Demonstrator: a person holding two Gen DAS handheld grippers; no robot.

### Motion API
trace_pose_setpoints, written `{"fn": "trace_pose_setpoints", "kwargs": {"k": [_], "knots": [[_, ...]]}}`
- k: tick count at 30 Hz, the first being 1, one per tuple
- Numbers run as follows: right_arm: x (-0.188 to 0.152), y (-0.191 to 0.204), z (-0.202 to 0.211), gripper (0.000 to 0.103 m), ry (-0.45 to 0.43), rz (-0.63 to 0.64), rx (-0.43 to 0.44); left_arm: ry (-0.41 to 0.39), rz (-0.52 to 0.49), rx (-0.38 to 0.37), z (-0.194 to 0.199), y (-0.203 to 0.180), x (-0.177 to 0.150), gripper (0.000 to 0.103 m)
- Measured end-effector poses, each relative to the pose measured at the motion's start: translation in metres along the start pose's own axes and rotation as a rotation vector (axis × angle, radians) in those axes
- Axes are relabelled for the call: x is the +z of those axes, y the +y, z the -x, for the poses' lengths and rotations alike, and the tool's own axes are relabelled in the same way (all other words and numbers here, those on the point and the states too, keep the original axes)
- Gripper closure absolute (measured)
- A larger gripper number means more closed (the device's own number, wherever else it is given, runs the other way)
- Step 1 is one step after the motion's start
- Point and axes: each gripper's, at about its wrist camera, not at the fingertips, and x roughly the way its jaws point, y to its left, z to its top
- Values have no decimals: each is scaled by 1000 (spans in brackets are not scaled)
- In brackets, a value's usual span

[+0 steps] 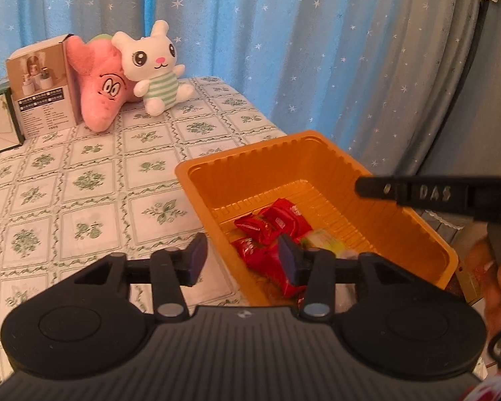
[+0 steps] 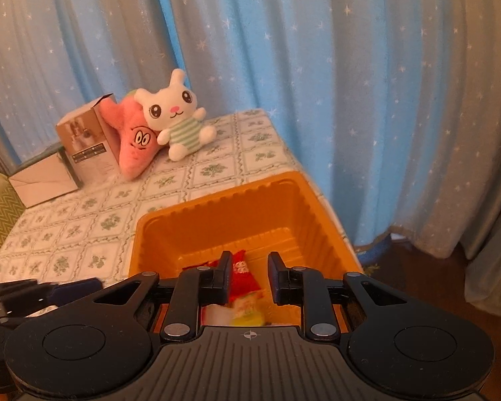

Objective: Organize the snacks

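Red snack packets [image 1: 270, 230] lie in the orange plastic tray [image 1: 400, 220] on the tabletop [image 1: 83, 180]. The left hand-held gripper [image 1: 242, 260] hangs open over the tray's near rim, empty. The right hand-held gripper [image 2: 250, 275] stands slightly apart above what looks like a yellow packet [image 2: 248, 314], blurred, gripping nothing.

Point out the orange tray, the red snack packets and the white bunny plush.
orange tray [image 1: 197, 170]: left wrist view, far-left corner of its rim.
red snack packets [image 1: 277, 224]: left wrist view, top packet in the tray.
white bunny plush [image 2: 170, 107]: right wrist view, its face.
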Motion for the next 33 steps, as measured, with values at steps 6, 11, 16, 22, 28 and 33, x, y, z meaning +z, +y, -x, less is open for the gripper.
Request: {"fn": "trace_pose_setpoints", "kwargs": {"k": [6,11,16,22,28,33], "knots": [[-5,1,25,50,-16,-21,-14,-6,25,10,22,4,-10,51],[-19,8,54,50,0,-42,-14,-25,36,26,50,2,-19,42],[-35,21,86,50,-6,-35,-12,-37,41,48,82,-1,-29,37],[-53,36,117,50,2,-28,-36,-48,54,82,119,-3,-43,37],[-71,52,145,50,5,-9,-54,-39,96,100,153,0,-61,36],[-87,66,169,46,-12,0,-65,-40,122,102,181,1,-75,36]]}}
